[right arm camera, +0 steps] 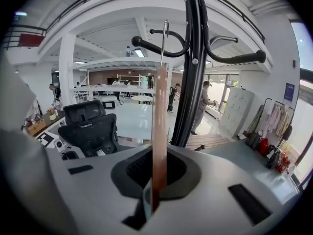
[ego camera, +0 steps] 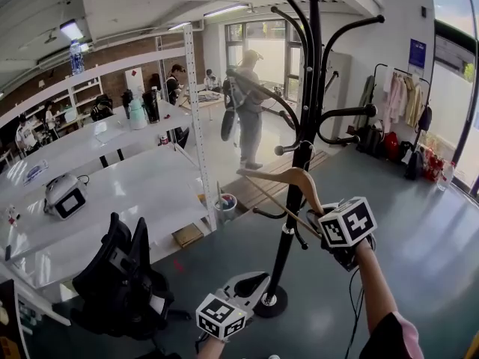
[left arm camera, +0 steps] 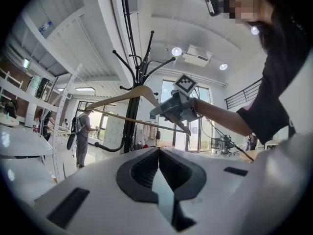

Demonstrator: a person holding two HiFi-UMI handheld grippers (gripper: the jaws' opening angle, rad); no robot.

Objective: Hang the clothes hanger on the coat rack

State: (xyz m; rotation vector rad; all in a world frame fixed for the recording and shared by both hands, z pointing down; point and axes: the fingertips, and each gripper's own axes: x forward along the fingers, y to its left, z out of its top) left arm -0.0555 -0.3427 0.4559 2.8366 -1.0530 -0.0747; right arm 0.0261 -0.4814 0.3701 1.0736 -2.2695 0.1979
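A tall black coat rack (ego camera: 302, 163) with curved arms stands on the grey floor at the middle of the head view. My right gripper (ego camera: 320, 224) is shut on one end of a wooden clothes hanger (ego camera: 288, 178), which it holds beside the rack's pole, below the arms. In the right gripper view the hanger (right arm camera: 159, 126) runs straight up from the jaws, and its metal hook (right arm camera: 164, 38) sits close to a curved rack arm (right arm camera: 161, 47). My left gripper (ego camera: 243, 286) is lower, near the rack's base; its jaws (left arm camera: 159, 153) are shut on nothing.
A black office chair (ego camera: 120, 283) stands at lower left beside white tables and shelving (ego camera: 135, 193). A small bin (ego camera: 224, 206) sits by a shelf post. People stand at the back. A rail of clothes (ego camera: 400, 99) and bags line the right wall.
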